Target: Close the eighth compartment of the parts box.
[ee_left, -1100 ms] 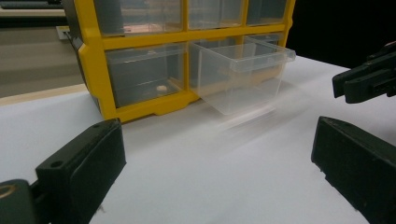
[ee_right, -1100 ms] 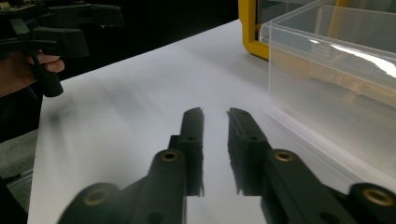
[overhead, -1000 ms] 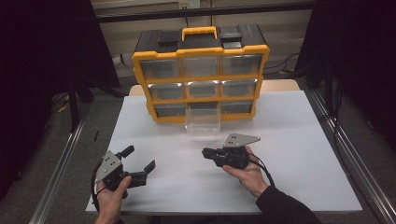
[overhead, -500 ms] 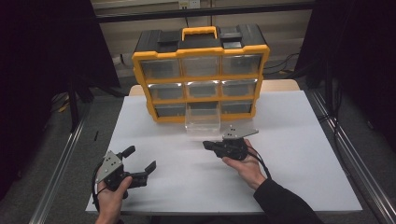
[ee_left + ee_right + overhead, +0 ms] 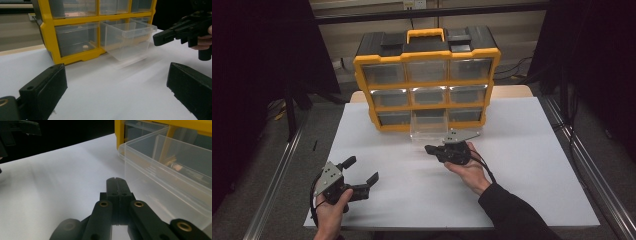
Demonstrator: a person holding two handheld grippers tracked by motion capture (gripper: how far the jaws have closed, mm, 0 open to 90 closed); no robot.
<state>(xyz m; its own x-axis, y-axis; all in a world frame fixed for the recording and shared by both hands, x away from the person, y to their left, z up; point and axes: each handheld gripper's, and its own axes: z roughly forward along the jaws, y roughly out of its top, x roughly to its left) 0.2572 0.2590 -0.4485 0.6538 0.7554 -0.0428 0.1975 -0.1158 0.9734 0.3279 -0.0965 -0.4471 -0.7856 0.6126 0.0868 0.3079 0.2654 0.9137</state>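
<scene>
The white table [image 5: 522,165] carried a yellow organizer [image 5: 427,77] at its far side, toward 12 o'clock from the person, with nine clear drawers in three rows. The drawer [image 5: 428,129] in the middle of the bottom row stood pulled out onto the table, and as far as the pictures showed it looked empty; a small pale piece [image 5: 85,46] lay in the closed compartment beside it. So the opening seemed done, and I judged that the drawer was left either to be filled or to be pushed back in, with neither step begun. The right gripper [image 5: 430,149] lay just in front of the drawer, at about 6 o'clock from it, its tip pointing toward 9 o'clock along the front wall. Its jaws were closed together on nothing, and the drawer was near them but not touching. The left gripper [image 5: 361,172] rested at about 7 o'clock from the drawer, well apart from it, with its jaws spread wide and empty.
</scene>
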